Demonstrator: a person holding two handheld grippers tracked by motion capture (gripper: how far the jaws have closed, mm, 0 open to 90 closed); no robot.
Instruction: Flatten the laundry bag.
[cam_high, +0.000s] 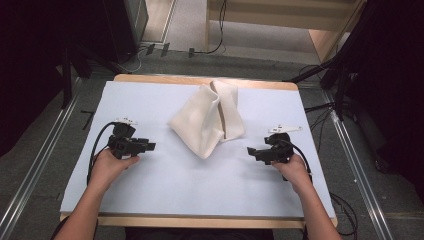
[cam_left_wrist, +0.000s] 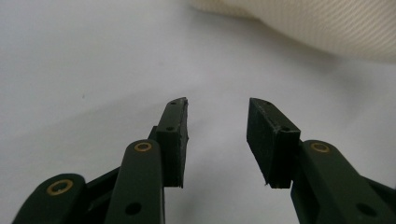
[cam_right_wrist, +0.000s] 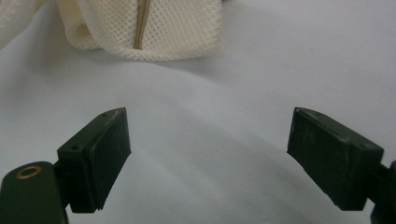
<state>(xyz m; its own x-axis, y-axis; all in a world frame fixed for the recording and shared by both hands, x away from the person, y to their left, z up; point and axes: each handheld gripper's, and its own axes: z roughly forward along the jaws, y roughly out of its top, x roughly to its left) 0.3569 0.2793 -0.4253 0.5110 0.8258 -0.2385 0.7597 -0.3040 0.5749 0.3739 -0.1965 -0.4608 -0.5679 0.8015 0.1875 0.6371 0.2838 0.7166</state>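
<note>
High view first: we see a white-topped rectangular worktop (cam_high: 165, 190) with a pale wooden edge, and on its far middle part a crumpled cream mesh fabric bag (cam_high: 207, 120) with a thin tan strip running down it. The bag lies in a loose heap, one fold standing up toward the far edge, a pointed corner reaching toward the near side.

We hold a black two-jaw left gripper (cam_high: 150, 146) over the left part of the worktop, the left hand (cam_high: 111, 165) wrapped around its body, jaws pointing right toward the bag. The black two-jaw right gripper (cam_high: 251, 151) sits over the right part, held by the right hand (cam_high: 295, 167), jaws pointing left. The bag lies between the two grippers and a little farther off — apart from both.

Left gripper view shows the left gripper (cam_left_wrist: 217, 135) with its jaws parted to a moderate gap, bare white surface between them, and the cream bag (cam_left_wrist: 322, 28) beyond, to the upper right, untouched.

Right gripper view shows the right gripper (cam_right_wrist: 208, 156) spread wide, nothing between the jaws, and the mesh bag (cam_right_wrist: 154, 28) ahead at the top left — its tan strip and rounded folded edge plain to see, well clear of the pads.
</note>
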